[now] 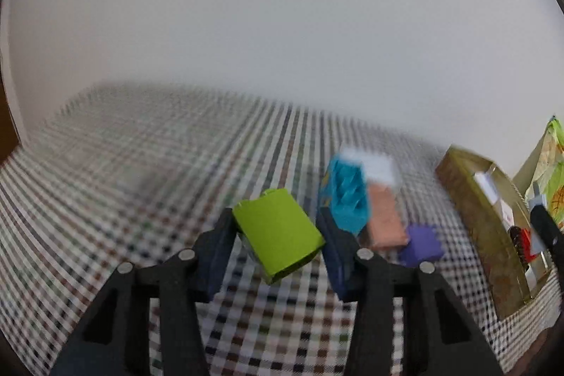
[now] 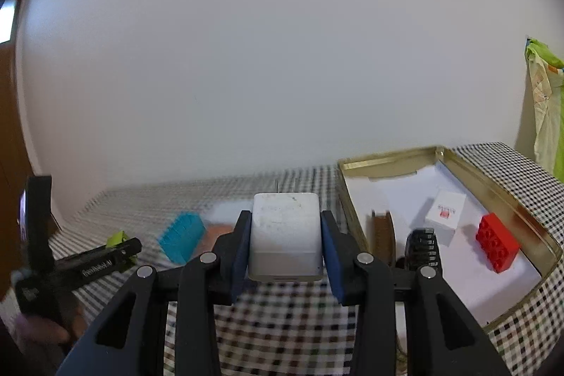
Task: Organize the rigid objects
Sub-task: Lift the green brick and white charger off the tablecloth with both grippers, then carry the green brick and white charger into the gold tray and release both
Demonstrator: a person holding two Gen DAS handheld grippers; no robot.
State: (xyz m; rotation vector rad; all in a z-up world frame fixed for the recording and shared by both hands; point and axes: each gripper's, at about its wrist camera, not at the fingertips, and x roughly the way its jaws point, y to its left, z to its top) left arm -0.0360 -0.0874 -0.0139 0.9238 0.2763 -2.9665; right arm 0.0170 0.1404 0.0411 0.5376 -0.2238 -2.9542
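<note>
A: Left wrist view first. Nearest the lens, what is the left gripper (image 1: 278, 240) doing?

B: It grips a lime-green block (image 1: 278, 235), tilted, lifted off the checkered surface (image 1: 123, 164). One pad presses its left face; whether the right pad touches is blurred.

A: And beyond it?

B: Just right of the gripper lie a teal ridged piece (image 1: 347, 199), a salmon block (image 1: 386, 221) and a purple block (image 1: 421, 244), bunched together. The gold tin (image 1: 469, 214) sits further right, its long axis running away from the camera.

A: Now the right wrist view.

B: Closest in, the right gripper (image 2: 286, 244) is clamped on a white charger (image 2: 286, 235), both pads against its sides, prongs pointing away.

A: Where is the tin from there?

B: Just to the right and slightly ahead, rim (image 2: 387, 157) open. Inside are a red brick (image 2: 497, 247), a small white box (image 2: 445, 212) and a black comb-like item (image 2: 421, 247).

A: Which hand is nearer?

B: The right one, I judge; the left gripper (image 2: 116, 251) with the green block is well apart on the far left, so its load must cross rightward over the loose pieces.
</note>
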